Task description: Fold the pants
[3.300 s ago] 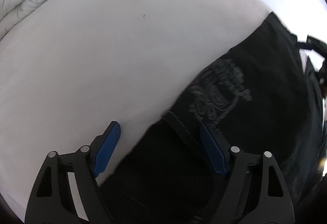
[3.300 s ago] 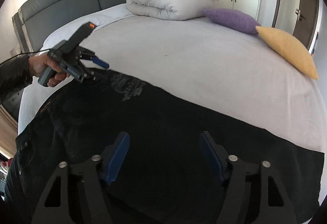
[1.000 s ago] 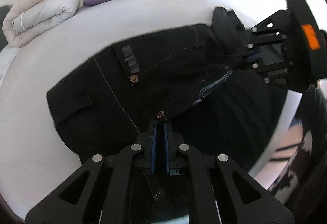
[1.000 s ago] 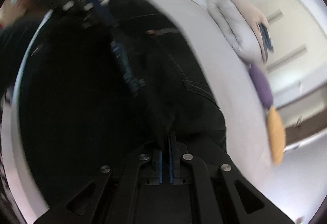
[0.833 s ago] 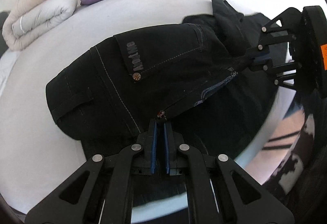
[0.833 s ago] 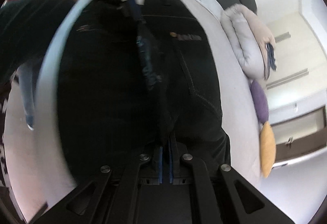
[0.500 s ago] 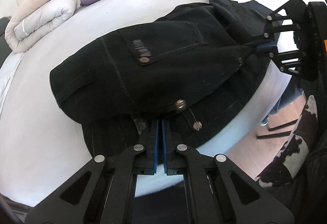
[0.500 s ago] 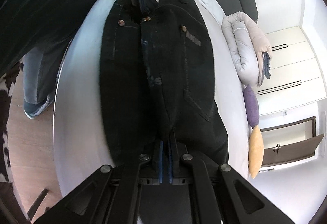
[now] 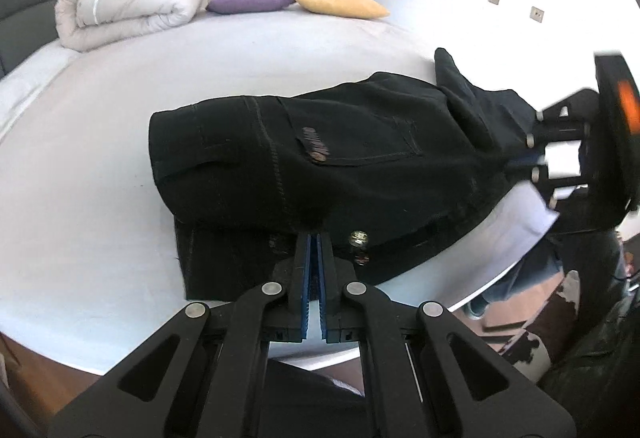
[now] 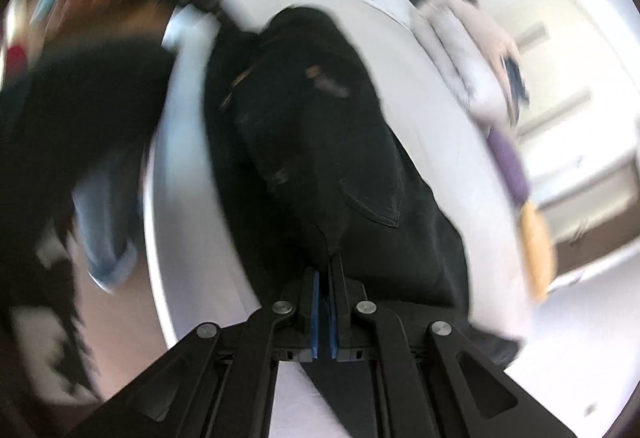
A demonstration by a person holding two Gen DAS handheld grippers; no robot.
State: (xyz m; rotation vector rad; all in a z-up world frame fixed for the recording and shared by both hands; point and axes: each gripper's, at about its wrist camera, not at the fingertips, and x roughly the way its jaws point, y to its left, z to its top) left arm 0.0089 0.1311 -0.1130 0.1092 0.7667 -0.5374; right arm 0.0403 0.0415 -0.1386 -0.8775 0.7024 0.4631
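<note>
White bed [image 9: 100, 158] | black pants [image 9: 360, 158] folded; left hand-held gripper [image 9: 314, 242], right hand-held gripper [image 10: 325, 270] pinching them

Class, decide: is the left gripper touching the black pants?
Touching. The left wrist view shows the left gripper with jaws shut on the edge of the black pants.

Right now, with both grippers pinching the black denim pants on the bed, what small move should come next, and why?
Probably lower both grippers so the folded-over layer settles flat. The left gripper and right gripper are each shut on an edge of the black denim pants, and the top layer bulges above the layer lying on the white bed.
</note>
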